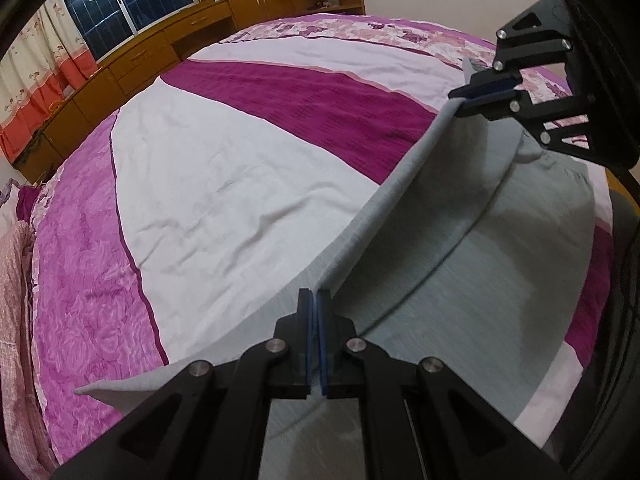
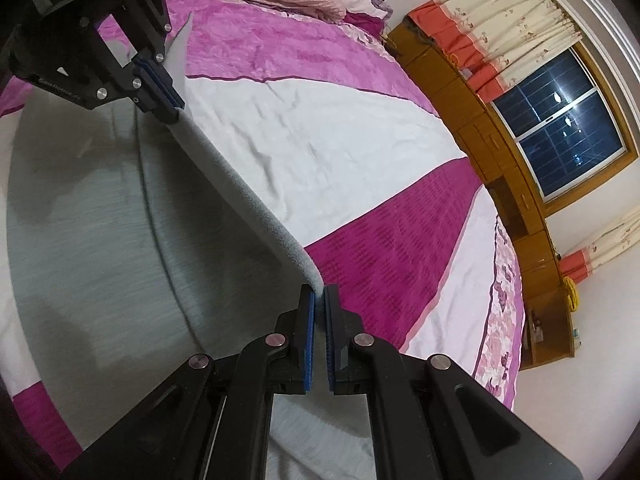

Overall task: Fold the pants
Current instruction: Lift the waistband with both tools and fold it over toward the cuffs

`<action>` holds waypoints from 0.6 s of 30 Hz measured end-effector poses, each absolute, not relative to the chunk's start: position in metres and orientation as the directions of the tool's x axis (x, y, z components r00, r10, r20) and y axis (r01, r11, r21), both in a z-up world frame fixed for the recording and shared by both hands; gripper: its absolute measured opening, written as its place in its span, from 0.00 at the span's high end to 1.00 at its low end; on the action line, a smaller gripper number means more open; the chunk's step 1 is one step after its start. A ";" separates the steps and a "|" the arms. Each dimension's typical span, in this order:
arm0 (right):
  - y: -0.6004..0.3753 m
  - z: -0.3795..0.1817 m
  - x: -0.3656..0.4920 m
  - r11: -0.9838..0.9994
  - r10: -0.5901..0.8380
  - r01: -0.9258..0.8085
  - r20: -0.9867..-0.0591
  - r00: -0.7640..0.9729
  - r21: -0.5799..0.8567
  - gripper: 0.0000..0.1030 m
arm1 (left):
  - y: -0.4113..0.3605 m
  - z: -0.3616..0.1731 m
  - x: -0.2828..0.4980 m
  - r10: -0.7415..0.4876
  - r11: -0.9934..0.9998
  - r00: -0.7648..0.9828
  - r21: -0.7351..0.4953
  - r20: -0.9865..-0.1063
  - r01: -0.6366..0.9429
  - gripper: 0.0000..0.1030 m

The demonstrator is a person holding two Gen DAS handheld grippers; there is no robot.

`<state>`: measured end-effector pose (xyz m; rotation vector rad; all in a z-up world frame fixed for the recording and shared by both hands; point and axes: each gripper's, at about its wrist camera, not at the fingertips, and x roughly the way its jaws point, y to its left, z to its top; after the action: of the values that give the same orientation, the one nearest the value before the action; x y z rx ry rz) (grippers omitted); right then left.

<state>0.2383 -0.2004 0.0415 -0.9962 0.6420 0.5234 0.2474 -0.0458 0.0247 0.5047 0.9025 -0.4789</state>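
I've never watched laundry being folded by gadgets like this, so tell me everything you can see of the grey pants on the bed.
The grey pants are plain, soft, finely ribbed cloth with a long raised seam running across them. Most of the garment lies flat on the pink and white bedspread. One long edge is lifted off the bed and stretched taut into a ridge, pinched at one end by the left gripper and at the other by the right gripper. A small pointed flap of cloth sticks out past each grip. Nothing else touches them.

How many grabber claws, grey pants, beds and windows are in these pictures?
Black two-finger grippers: 2, left gripper and right gripper
Grey fabric pants: 1
Pink and white quilted bed: 1
Dark night window: 1
Total: 5
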 end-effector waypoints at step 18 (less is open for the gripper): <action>-0.195 0.014 0.153 0.310 0.074 -0.616 -0.627 0.775 -0.724 1.00 | -0.058 0.005 0.182 -0.160 0.750 0.531 0.247 -0.832 0.614 0.98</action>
<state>0.1530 -0.1950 0.0144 -1.1781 0.5409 0.4861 0.1818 -0.0584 0.0052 0.5658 0.9012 -0.4920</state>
